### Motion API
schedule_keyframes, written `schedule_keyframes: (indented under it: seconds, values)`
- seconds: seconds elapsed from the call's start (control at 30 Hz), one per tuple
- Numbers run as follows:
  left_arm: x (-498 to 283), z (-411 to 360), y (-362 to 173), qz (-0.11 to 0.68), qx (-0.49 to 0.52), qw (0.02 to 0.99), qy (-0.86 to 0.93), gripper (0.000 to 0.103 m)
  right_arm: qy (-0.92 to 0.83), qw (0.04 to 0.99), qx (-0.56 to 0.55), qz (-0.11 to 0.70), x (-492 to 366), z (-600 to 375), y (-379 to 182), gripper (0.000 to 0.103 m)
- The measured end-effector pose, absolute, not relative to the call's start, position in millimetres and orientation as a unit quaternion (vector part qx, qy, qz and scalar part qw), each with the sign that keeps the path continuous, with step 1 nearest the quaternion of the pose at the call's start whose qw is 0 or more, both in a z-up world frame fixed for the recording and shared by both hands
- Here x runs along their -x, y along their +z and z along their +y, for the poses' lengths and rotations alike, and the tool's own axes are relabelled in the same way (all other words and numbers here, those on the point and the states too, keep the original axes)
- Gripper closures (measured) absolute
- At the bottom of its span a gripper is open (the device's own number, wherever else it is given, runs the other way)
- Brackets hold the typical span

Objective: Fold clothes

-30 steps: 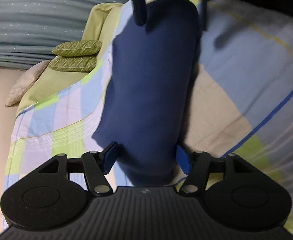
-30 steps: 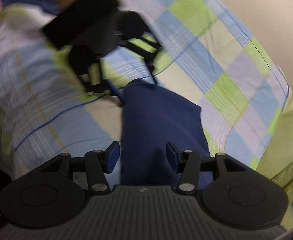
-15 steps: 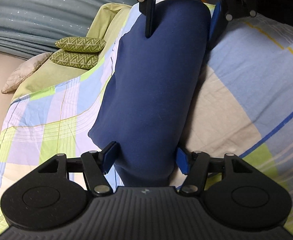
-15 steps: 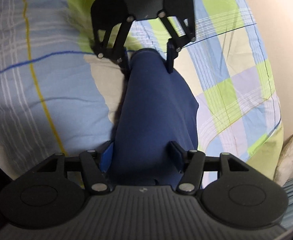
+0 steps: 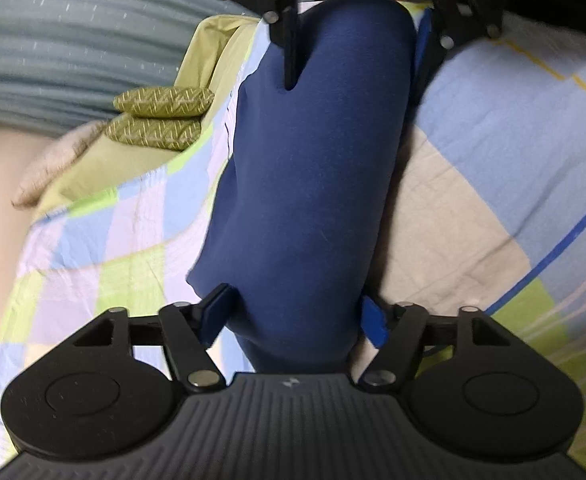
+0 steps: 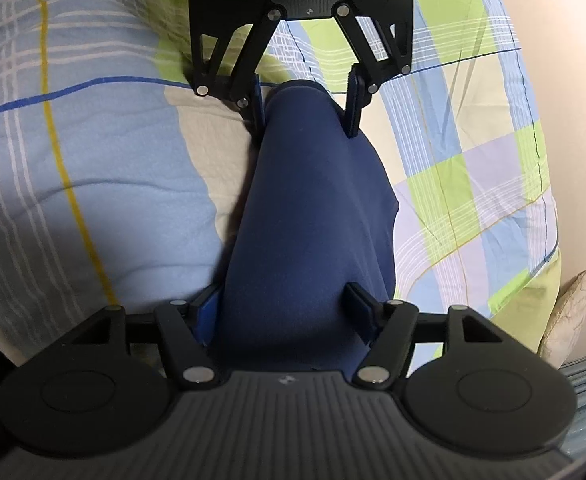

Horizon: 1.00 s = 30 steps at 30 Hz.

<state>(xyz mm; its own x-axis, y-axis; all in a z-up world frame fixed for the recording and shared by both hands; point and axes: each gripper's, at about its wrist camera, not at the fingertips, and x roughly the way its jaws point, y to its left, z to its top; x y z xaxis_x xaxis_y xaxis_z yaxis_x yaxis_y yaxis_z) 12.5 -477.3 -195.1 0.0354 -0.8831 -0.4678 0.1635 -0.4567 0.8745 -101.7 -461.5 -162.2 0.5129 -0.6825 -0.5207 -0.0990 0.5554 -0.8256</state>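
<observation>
A folded navy blue garment (image 5: 309, 184) stretches between my two grippers above the checked bedspread (image 5: 473, 152). My left gripper (image 5: 295, 312) is shut on its near end, fingers pressing both sides of the bundle. My right gripper (image 5: 353, 48) grips the far end at the top of the left wrist view. In the right wrist view the garment (image 6: 309, 216) runs from my right gripper (image 6: 283, 312), shut on it, to the left gripper (image 6: 305, 96) opposite. The garment's underside is hidden.
Two green patterned cushions (image 5: 161, 120) lie stacked on the yellow-green sheet at the bed's far left, with a beige pillow (image 5: 49, 168) beside them. A grey-blue curtain (image 5: 73, 32) hangs behind. A beige floor (image 6: 573, 120) borders the bed.
The grippers have swung to face each other squarely, with the garment lifted and held in a straight bundle between them. Both stay shut on it.
</observation>
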Motion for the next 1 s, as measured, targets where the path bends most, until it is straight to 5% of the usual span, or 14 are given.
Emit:
schedule_keyframes:
  seconds: [0.13, 0.27, 0.43, 0.77, 0.87, 1.0]
  values:
    - [-11.1, -480.0, -201.3, -0.322, -0.592, 0.404, -0.618, 0.028, -0.194, 0.754, 0.433, 0.454, 102.8, -459.6, -163.8, 0.040]
    - [-12.6, -489.2, -198.4, -0.280, -0.602, 0.399, -0.632, 0.043, -0.186, 0.752, 0.442, 0.452, 103.6, -461.3, -166.6, 0.041]
    - [-4.5, -487.8, -183.4, -0.250, -0.618, 0.415, -0.619, 0.054, -0.150, 0.777, 0.429, 0.435, 117.0, -468.6, -147.7, 0.063]
    - [9.1, -425.4, -102.1, -0.171, -0.655, 0.532, -0.508, 0.053, -0.086, 0.794, 0.524, 0.294, 130.4, -470.2, -83.0, 0.066]
    - [36.4, -399.8, -115.2, -0.106, -0.668, 0.553, -0.487, 0.051, -0.015, 0.811, 0.531, 0.243, 136.3, -460.4, -90.7, 0.064]
    - [71.6, -377.8, -166.5, -0.037, -0.665, 0.552, -0.501, 0.048, 0.058, 0.812, 0.510, 0.279, 145.9, -454.6, -124.5, 0.060]
